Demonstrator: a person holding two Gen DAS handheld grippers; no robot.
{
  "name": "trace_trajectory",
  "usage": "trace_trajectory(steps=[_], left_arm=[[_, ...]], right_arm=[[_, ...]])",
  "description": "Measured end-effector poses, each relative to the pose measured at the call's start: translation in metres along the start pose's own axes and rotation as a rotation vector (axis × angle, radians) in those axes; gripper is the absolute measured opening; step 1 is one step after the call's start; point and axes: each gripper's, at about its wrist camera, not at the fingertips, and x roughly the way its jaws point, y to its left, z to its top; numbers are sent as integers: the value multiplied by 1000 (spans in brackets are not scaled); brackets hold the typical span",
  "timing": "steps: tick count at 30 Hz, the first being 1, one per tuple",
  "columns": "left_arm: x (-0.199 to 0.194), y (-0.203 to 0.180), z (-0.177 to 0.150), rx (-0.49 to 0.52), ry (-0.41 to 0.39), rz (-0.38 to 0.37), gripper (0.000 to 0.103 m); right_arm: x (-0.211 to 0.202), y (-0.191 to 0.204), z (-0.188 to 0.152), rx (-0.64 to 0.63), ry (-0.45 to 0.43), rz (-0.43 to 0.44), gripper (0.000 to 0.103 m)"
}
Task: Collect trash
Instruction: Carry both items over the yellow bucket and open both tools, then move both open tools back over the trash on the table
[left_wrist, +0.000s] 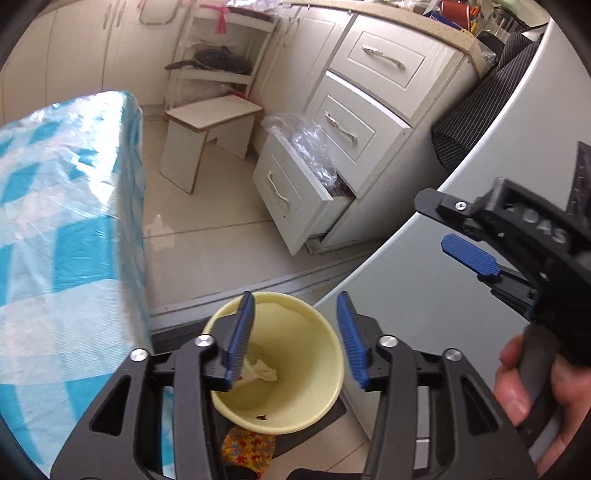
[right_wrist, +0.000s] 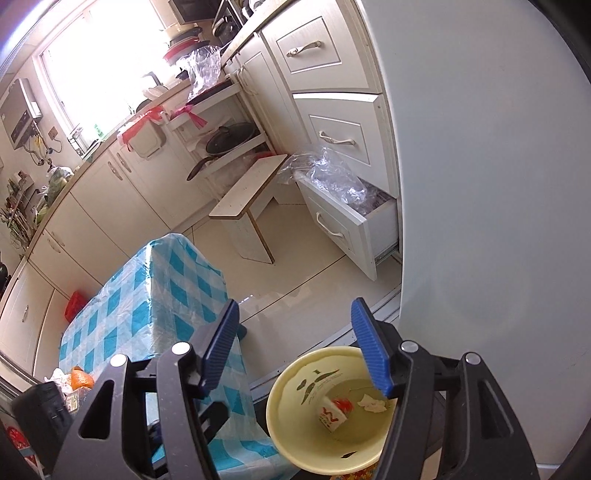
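Note:
A pale yellow trash bin (left_wrist: 295, 406) stands on the floor between the table and the fridge. In it lie a crumpled white tissue (left_wrist: 264, 371) and, in the right wrist view, a small red and white carton (right_wrist: 332, 415) beside the tissue (right_wrist: 373, 402). My left gripper (left_wrist: 295, 299) hangs open over the bin's mouth with nothing between its blue pads. My right gripper (right_wrist: 295, 304) is open and empty too, above the bin (right_wrist: 295, 406) and left of its rim. In the left wrist view the right gripper (left_wrist: 456, 229) shows at the right, held by a hand (left_wrist: 517, 387).
A table under a blue and white checked cloth (left_wrist: 55, 221) stands left of the bin, with an orange (right_wrist: 79, 378) near its corner. A grey fridge (left_wrist: 424, 295) fills the right. Beyond are an open bottom drawer (left_wrist: 291, 184) stuffed with plastic bags and a low stool (left_wrist: 210, 122).

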Motion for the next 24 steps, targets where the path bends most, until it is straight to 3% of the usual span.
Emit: trace_trajectory(steps=[3, 9, 17, 24], left_arm=[[-32, 3, -2, 31, -47, 35, 64], [-92, 16, -7, 86, -101, 155, 74], [-154, 38, -12, 121, -182, 284, 79], [-189, 63, -18, 104, -219, 336, 80]], right_arm=[[-1, 7, 0, -16, -10, -3, 65], [-6, 32, 0, -78, -48, 0, 66], [-8, 79, -8, -195, -85, 22, 69], [-7, 122, -17, -298, -109, 68, 69]])
